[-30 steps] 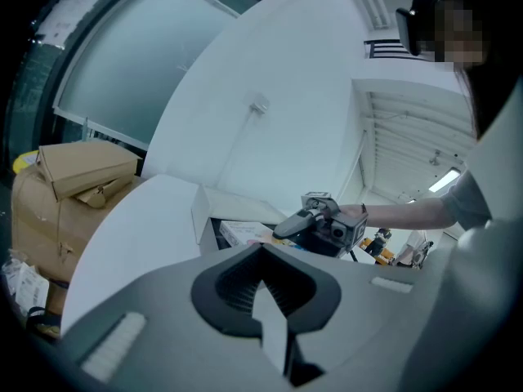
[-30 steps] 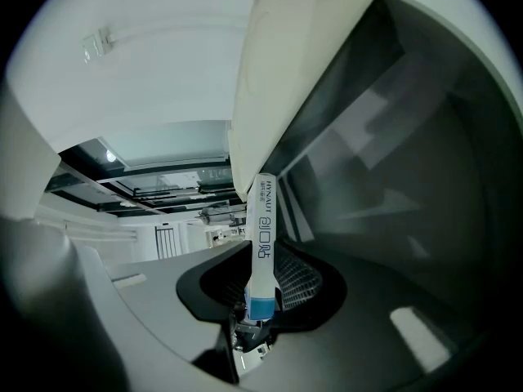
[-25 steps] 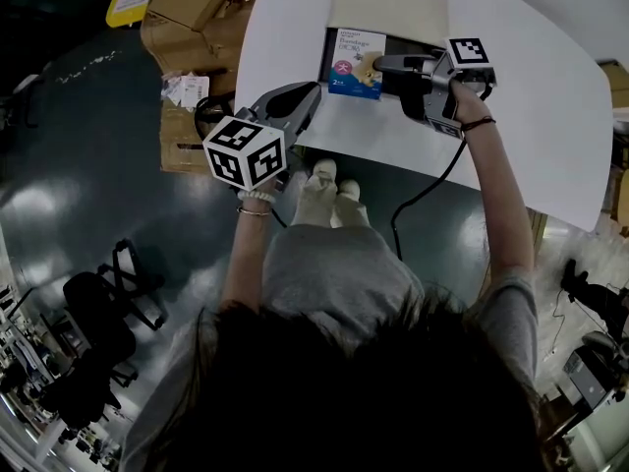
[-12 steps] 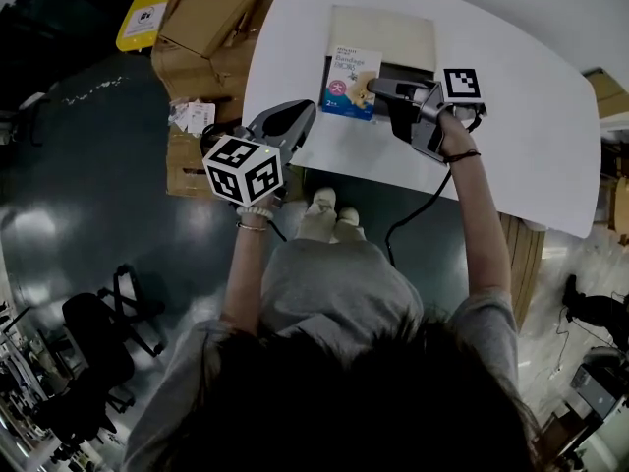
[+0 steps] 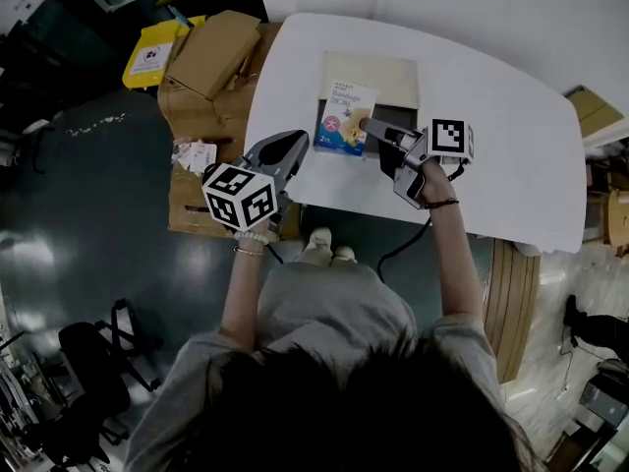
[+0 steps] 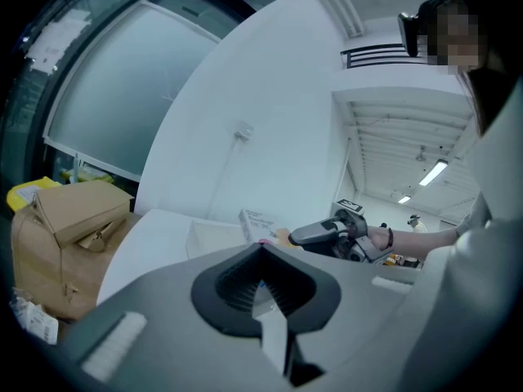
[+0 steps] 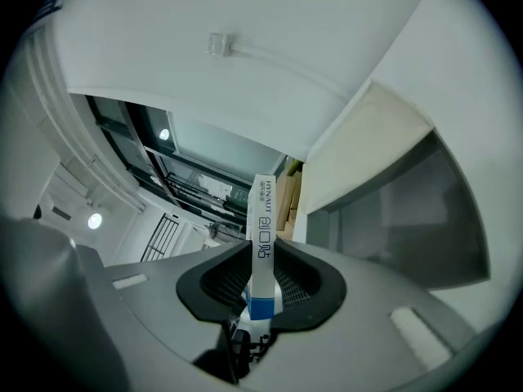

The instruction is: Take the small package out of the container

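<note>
Package [image 5: 346,116], well to the right of the left gripper's [image 6: 261,251] jaws, which are pressed together on nothing, stands edge-on in the right gripper's [image 7: 263,256] clamped jaws, having just risen out of the box [image 7: 392,219] beyond them, which looks empty, so removal seems nearly done.

Blind spots from my end
Print on the small package [image 5: 345,116] is too tiny to read, and it hides part of the container [image 5: 393,75].
</note>
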Tool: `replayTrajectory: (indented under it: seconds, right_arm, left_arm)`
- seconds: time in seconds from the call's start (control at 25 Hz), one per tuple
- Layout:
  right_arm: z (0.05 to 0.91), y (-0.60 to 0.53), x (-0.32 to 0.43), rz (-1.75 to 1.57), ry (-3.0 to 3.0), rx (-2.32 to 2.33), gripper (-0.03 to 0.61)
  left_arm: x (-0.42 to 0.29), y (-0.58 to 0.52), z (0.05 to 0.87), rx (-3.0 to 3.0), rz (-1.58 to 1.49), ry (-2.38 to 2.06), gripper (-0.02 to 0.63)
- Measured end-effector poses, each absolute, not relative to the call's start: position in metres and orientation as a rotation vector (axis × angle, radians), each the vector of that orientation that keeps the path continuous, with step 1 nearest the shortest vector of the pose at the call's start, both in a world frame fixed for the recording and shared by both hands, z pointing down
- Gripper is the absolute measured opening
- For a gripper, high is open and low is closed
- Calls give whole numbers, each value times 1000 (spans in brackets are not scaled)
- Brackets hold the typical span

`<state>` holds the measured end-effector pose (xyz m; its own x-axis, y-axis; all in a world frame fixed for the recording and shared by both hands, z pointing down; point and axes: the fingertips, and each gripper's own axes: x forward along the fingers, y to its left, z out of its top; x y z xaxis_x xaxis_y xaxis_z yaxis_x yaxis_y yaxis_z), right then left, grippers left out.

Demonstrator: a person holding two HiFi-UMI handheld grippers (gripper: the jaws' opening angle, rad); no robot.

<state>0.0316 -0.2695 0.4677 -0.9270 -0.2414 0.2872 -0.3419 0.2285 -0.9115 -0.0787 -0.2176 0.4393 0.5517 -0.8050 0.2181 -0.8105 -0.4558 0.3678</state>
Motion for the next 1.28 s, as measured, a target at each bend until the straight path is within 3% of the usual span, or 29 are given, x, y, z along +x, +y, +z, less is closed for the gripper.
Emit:
replayTrajectory:
  seconds: [1.28]
  right_arm:
    - [361,-257,72,1411,-2950,783,101]
  left_arm:
    - [-76,-229,367,2527,-54,-1341,-11]
